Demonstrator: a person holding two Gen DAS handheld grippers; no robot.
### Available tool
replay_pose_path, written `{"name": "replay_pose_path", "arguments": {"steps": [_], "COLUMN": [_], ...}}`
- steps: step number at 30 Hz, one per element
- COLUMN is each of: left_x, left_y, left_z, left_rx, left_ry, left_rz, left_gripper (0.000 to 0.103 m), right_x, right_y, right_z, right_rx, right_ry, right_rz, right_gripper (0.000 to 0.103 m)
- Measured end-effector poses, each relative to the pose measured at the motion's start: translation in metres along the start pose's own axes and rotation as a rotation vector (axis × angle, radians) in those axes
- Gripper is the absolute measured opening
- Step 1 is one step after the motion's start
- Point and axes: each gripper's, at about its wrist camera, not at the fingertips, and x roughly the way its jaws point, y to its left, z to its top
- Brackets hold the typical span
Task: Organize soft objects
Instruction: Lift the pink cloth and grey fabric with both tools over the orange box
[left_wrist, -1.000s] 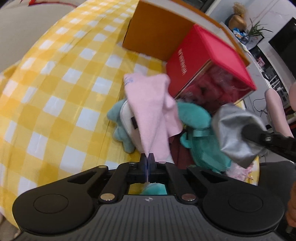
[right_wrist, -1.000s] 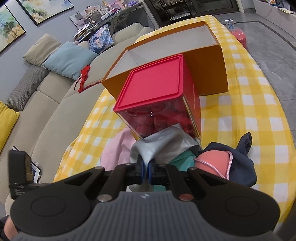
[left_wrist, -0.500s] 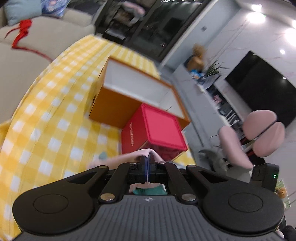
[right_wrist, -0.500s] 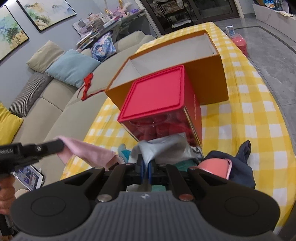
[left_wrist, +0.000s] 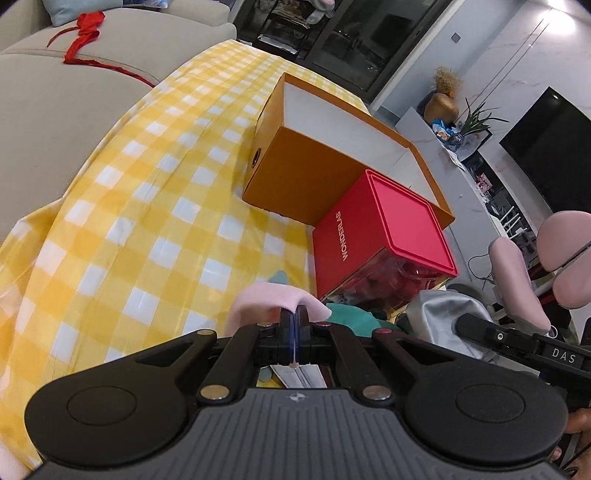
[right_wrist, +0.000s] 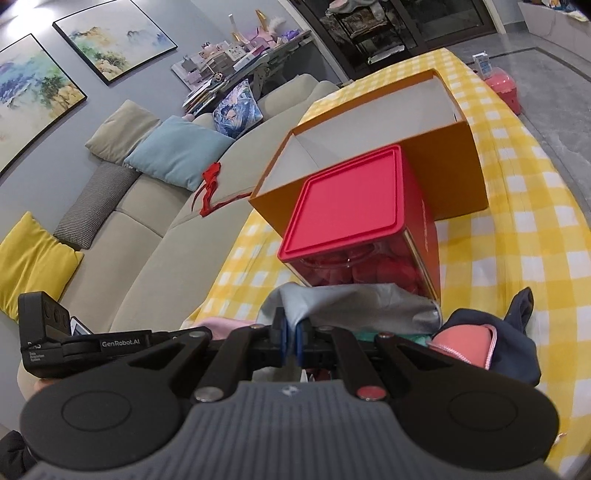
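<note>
The left claw (left_wrist: 294, 320) pinches the pink cloth (left_wrist: 266, 300) and the right claw (right_wrist: 290, 326) pinches the gray cloth (right_wrist: 354, 304), both above the desk (left_wrist: 147, 221), with the open orange box (left_wrist: 332, 147) straight ahead behind the red box (left_wrist: 384, 240).

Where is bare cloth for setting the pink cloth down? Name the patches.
Bare tablecloth lies between the sofa and the orange box. More lies beside the red box. It is crowded in front of the red box, where soft items are piled.
</note>
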Motion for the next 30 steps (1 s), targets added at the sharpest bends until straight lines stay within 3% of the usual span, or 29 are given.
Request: {"name": "replay_pose_path", "arguments": {"steps": [13,19,22,30], "left_x": [-0.017,-0.023,-0.025,-0.015], "left_y": [-0.019,-0.047,-0.057,-0.074], "left_z": [0.026,0.057,0.071,0.104], "left_rx": [-0.03,-0.019,-0.039,-0.09], "left_ry": [-0.023,-0.066,-0.098,-0.181], "left_rz": [0.062,0.155,0.163,0.175], "left_gripper": [0.0,0.0,0.0,0.0], "right_x": [-0.011,-0.01,-0.009,-0.021], "right_y": [0.023,0.03,0.035,0.036], "right_z": [0.011,0.041,0.059,0.126], "right_rx": [-0.057,-0.068,-0.101,-0.201], "right_ry": [-0.041,-0.106,-0.127,-0.3], "right_rz": [0.031,0.044,0.026,-0.072], "right_gripper": [0.003,0.003,0.003,0.003]}}
